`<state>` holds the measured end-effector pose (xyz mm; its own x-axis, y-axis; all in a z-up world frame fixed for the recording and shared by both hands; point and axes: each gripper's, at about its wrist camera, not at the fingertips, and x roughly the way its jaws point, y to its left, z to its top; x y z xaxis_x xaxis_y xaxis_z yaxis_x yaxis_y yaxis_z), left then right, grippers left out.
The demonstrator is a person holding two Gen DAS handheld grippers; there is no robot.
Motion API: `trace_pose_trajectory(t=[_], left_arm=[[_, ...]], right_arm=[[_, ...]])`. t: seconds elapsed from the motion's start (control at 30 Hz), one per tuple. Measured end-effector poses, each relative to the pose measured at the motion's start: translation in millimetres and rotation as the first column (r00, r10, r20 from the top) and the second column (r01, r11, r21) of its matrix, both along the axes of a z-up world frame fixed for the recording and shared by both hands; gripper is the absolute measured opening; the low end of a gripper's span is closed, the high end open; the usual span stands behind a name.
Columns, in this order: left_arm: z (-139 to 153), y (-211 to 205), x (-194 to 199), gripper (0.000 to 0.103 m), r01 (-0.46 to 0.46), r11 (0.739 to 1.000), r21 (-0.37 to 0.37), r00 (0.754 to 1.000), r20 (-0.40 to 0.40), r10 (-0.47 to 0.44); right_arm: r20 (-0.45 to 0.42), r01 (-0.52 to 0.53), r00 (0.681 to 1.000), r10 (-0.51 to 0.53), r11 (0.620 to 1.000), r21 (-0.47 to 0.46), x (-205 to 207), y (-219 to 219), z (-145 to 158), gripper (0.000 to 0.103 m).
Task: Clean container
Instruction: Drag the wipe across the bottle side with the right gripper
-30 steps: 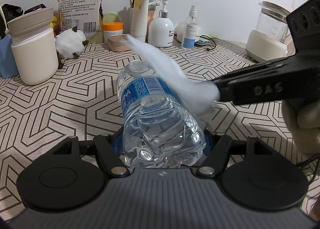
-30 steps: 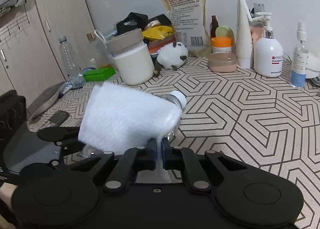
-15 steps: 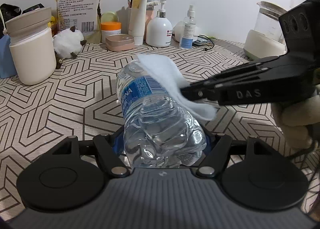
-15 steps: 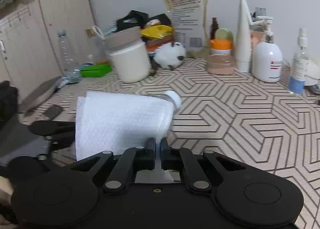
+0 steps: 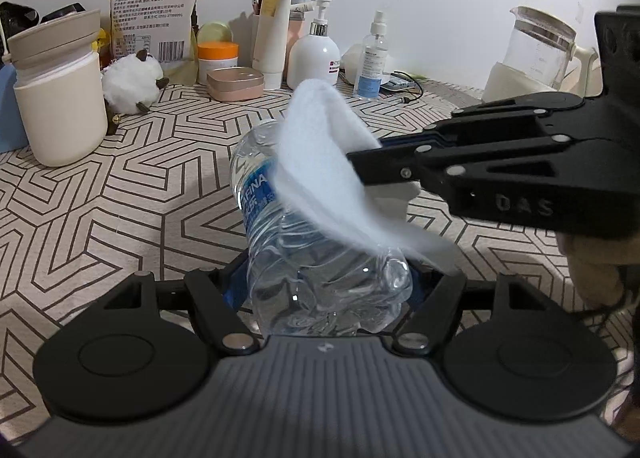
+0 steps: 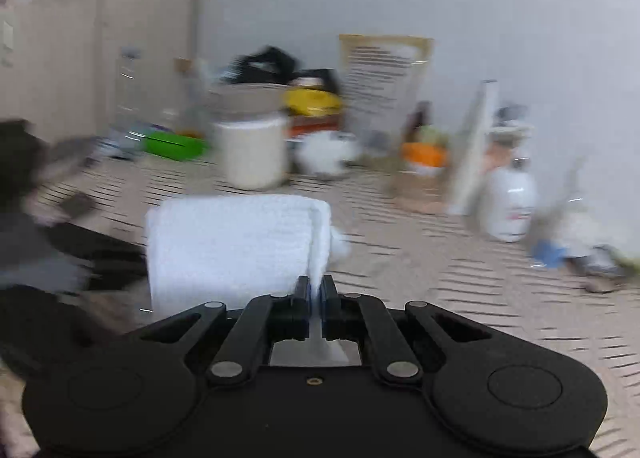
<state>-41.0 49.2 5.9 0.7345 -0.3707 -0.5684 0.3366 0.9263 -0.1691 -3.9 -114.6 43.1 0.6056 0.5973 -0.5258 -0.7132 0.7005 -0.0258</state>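
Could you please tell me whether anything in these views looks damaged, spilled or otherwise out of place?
No spill shows. The water bottle held in the left gripper looks crumpled and dented near its base. The white cloth, pinched in the right gripper, drapes over it. The right wrist view is motion-blurred.

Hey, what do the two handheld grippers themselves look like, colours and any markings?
Both are matte black with silver pivot pins. The left gripper has a ribbed grey body and blue pads. The right gripper has embossed letters on its side and is held in a cream glove.
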Motion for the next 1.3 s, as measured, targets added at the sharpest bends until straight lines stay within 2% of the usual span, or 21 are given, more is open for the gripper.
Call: trace_pose_trajectory(t=[0.1, 0.17, 0.27, 0.43, 0.5, 0.63, 0.7, 0.77, 0.83, 0.93, 1.07, 1.1, 1.2, 1.27, 1.3], left_arm=[[0, -1, 0, 0.071, -0.001, 1.000, 0.008, 1.000, 0.001, 0.001], [0, -1, 0, 0.071, -0.002, 1.000, 0.006, 1.000, 0.000, 0.002], [0, 2, 1, 0.072, -0.001, 1.000, 0.007, 1.000, -0.001, 0.001], [0, 0, 1, 0.072, -0.006, 1.000, 0.023, 1.000, 0.002, 0.006], [0, 2, 1, 0.071, -0.009, 1.000, 0.018, 1.000, 0.003, 0.009], [0, 3, 1, 0.070, -0.007, 1.000, 0.010, 1.000, 0.004, 0.006], [0, 3, 1, 0.070, -0.006, 1.000, 0.002, 1.000, 0.003, 0.006], [0, 2, 1, 0.071, -0.006, 1.000, 0.005, 1.000, 0.003, 0.006], [0, 1, 1, 0.071, -0.007, 1.000, 0.008, 1.000, 0.003, 0.007], [1, -3, -1, 0.071, -0.008, 1.000, 0.012, 1.000, 0.004, 0.008], [1, -5, -3, 0.071, -0.007, 1.000, 0.011, 1.000, 0.004, 0.007], [1, -4, -2, 0.071, -0.006, 1.000, 0.005, 1.000, 0.003, 0.006], [1, 0, -1, 0.071, -0.001, 1.000, -0.011, 1.000, -0.001, 0.001], [1, 3, 0, 0.072, 0.002, 1.000, -0.022, 1.000, -0.003, -0.002], [1, 4, 0, 0.072, 0.003, 1.000, -0.027, 1.000, -0.004, -0.003]], right_arm=[[-0.014, -0.036, 0.999, 0.036, 0.999, 0.021, -3, 3, 1, 0.008], [-0.080, -0.059, 0.995, 0.066, 0.994, 0.090, 0, -4, 3, 0.008], [-0.127, -0.102, 0.985, 0.121, 0.984, 0.144, -3, -9, 6, 0.009], [-0.233, -0.149, 0.948, 0.215, 0.951, 0.271, 5, -17, 4, 0.010], [-0.225, -0.134, 0.955, 0.195, 0.957, 0.257, 5, -16, 3, 0.010], [-0.192, -0.028, 0.980, 0.059, 0.986, 0.163, 13, -16, -3, 0.013], [-0.204, 0.048, 0.979, -0.026, 0.993, 0.106, 24, -13, -9, 0.013], [-0.210, 0.080, 0.976, -0.065, 0.995, 0.062, 35, -6, -14, 0.012], [-0.185, 0.116, 0.977, -0.110, 0.993, 0.022, 42, 1, -14, 0.012], [-0.140, 0.149, 0.979, -0.146, 0.989, 0.012, 46, 7, -13, 0.012], [-0.076, 0.155, 0.986, -0.151, 0.987, 0.053, 42, 7, -8, 0.012], [-0.086, 0.153, 0.986, -0.146, 0.985, 0.081, 40, 4, -7, 0.010], [-0.173, 0.105, 0.983, -0.068, 0.971, 0.216, 38, -9, -1, 0.010], [-0.247, 0.057, 0.969, 0.023, 0.948, 0.313, 36, -17, 0, 0.012], [-0.275, 0.030, 0.959, 0.067, 0.942, 0.333, 34, -16, -3, 0.012]])
